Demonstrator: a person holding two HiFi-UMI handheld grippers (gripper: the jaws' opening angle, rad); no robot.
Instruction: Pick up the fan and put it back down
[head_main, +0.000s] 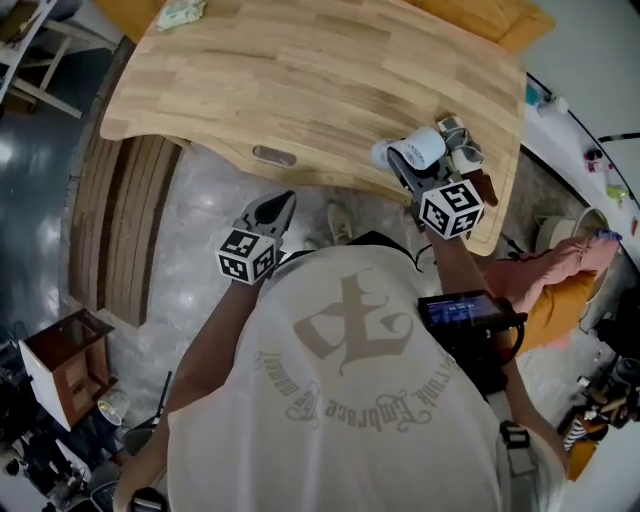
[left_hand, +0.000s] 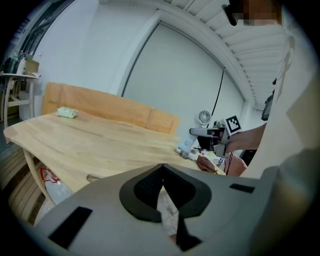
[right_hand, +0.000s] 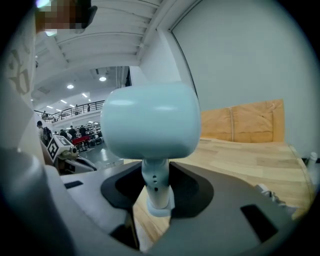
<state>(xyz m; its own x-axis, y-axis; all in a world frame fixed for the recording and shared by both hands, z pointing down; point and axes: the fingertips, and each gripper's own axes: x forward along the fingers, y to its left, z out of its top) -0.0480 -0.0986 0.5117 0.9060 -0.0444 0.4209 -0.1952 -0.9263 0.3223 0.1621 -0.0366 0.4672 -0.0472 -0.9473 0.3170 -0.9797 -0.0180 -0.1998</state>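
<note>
A small pale blue-white fan (head_main: 418, 152) rides in my right gripper (head_main: 405, 172) over the near right corner of the wooden table (head_main: 300, 80). In the right gripper view its rounded head (right_hand: 150, 120) fills the middle, and the jaws of the right gripper (right_hand: 157, 192) are shut on its thin stem (right_hand: 156, 185). The left gripper view shows the fan's grille (left_hand: 204, 117) far off at the right. My left gripper (head_main: 283, 203) hangs below the table's front edge; its jaws (left_hand: 161, 169) are shut with nothing between them.
A green cloth (head_main: 182, 12) lies at the table's far left. Several small items (head_main: 462, 140) crowd the right edge beside the fan. Wooden slats (head_main: 125, 220) lean under the left side. A plywood board (right_hand: 245, 122) stands behind the table. A small wooden cabinet (head_main: 65, 360) sits on the floor.
</note>
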